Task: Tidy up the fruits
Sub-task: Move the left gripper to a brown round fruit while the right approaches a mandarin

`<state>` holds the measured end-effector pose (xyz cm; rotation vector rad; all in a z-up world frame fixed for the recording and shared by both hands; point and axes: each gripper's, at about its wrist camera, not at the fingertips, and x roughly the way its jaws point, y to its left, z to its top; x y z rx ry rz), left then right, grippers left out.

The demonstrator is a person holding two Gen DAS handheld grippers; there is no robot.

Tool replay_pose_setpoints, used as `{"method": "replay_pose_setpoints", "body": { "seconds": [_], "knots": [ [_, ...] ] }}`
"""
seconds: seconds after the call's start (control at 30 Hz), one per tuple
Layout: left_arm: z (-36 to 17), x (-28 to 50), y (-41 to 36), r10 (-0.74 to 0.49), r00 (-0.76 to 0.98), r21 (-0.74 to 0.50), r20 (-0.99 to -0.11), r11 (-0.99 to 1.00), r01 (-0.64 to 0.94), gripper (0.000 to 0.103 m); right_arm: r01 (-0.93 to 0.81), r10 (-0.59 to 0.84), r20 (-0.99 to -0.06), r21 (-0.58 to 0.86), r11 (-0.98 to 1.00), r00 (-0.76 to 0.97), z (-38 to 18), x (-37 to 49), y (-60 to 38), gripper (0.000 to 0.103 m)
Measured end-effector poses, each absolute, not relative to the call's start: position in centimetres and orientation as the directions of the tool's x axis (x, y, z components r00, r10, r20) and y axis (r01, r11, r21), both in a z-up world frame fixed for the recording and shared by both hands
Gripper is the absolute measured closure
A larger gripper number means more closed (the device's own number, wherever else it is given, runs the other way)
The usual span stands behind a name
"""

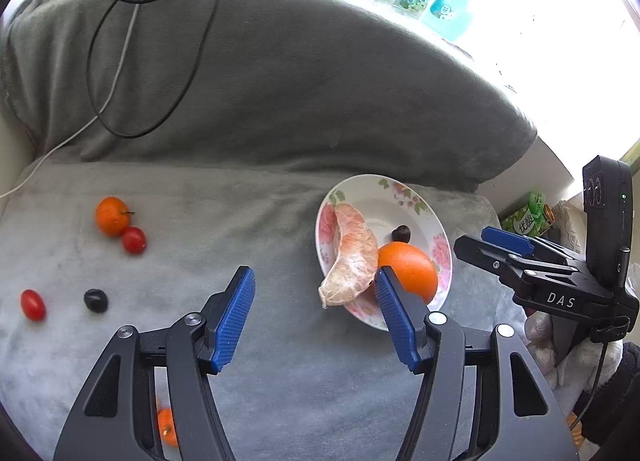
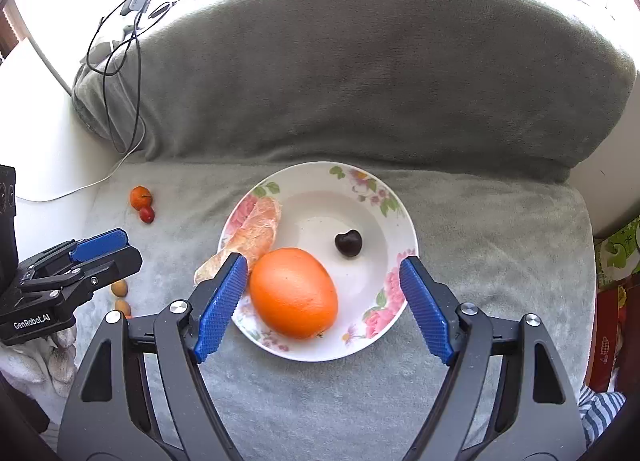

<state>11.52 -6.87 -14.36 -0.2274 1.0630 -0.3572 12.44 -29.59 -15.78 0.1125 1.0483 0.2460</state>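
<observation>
My left tongs (image 1: pixel 316 293) are spread about halfway and hold nothing, hovering over the grey blanket (image 1: pixel 280 361) beside the floral plate (image 2: pixel 396 197). My right tongs (image 2: pixel 324 281) gape wide above that plate, also empty. In the plate lie an orange (image 2: pixel 294 293), a peeled pomelo segment (image 2: pixel 256 233) overhanging the rim, and a dark cherry (image 2: pixel 349 243). A tangerine (image 1: pixel 112 216), two cherry tomatoes (image 1: pixel 134 239) and another dark cherry (image 1: pixel 96 300) lie loose on the blanket.

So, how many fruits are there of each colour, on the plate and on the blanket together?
Orange: 3 (big orange, small orange, half-hidden orange)
Red: 2 (tomatoes)
Dark: 2 (cherries)
Pink: 1 (pomelo piece)
Brown: 2 (small fruits)
Total: 10
</observation>
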Motion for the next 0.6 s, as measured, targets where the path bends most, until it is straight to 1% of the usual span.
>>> {"method": "replay_pose_setpoints", "body": {
  "seconds": [0.23, 0.53, 0.6],
  "knots": [
    [-14.6, 9.3, -2.2, -0.339, 0.454, -0.335, -0.824, 0.938, 0.091, 0.041, -0.209, 0.29, -0.835, 0.214, 0.954, 0.467, -15.1, 10.5, -25.7, 0.022],
    [-15.9, 6.8, 3.2, -0.299, 0.453, -0.352, -0.84, 0.935, -0.035, 0.041, -0.347, 0.363, -0.831, 0.222, 0.911, 0.421, -15.0, 8.3, -19.8, 0.022],
    [-16.4, 6.4, 4.2, -0.294, 0.446, -0.354, -0.845, 0.933, -0.056, 0.043, -0.384, 0.376, -0.833, 0.218, 0.897, 0.406, -15.1, 7.9, -18.4, 0.022]
  ]
}}
